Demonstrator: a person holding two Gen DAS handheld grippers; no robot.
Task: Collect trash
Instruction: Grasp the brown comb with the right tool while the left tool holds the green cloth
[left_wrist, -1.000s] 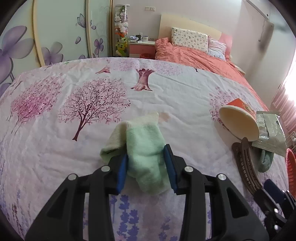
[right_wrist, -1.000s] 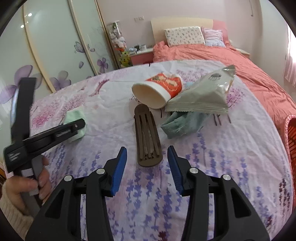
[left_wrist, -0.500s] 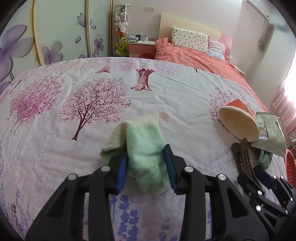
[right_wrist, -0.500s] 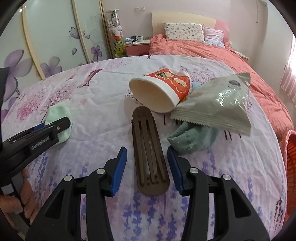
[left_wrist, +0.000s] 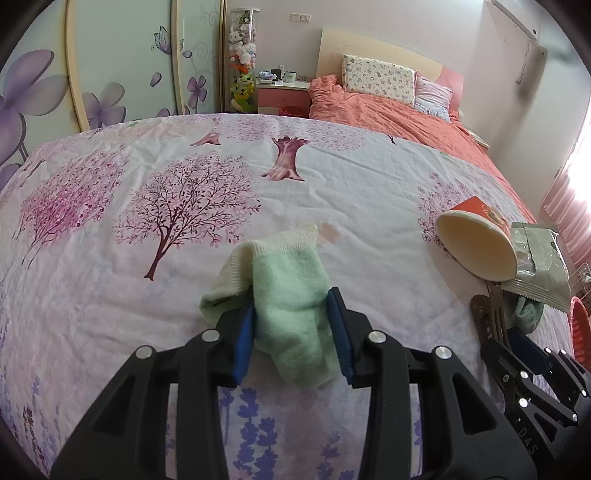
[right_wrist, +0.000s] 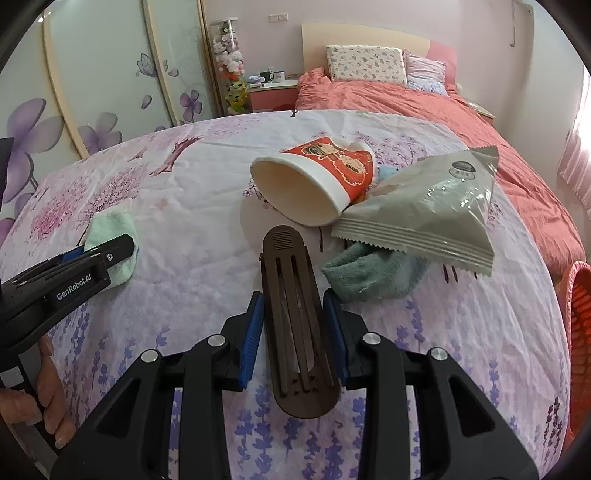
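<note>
Between the blue pads of the right claw (right_wrist: 293, 334) lies a brown slatted case (right_wrist: 293, 314), lengthwise along the fingers; the jaws sit close on both its sides, the left pad seemingly just clear of it, so whether they have bitten cannot be told. Just right of the case's far half lies a crumpled teal sock (right_wrist: 373, 275), partly under a grey-green snack bag (right_wrist: 428, 214). Straight ahead, past the case's far tip, a red paper cup (right_wrist: 314, 181) lies on its side, mouth toward the claw, its rim touching the bag. All rest on a floral bedspread (right_wrist: 207, 177). At far right a red basket (right_wrist: 580, 317) shows at the edge.

Off to the left, the left claw (left_wrist: 291, 334) straddles a mint-green sock (left_wrist: 291, 291), jaws partly open, pads at the sock's two sides; a firm hold cannot be confirmed. A cream sock (left_wrist: 240, 266) peeks from under it to the left. Far beyond stands a bed with coral covers (left_wrist: 388, 110).
</note>
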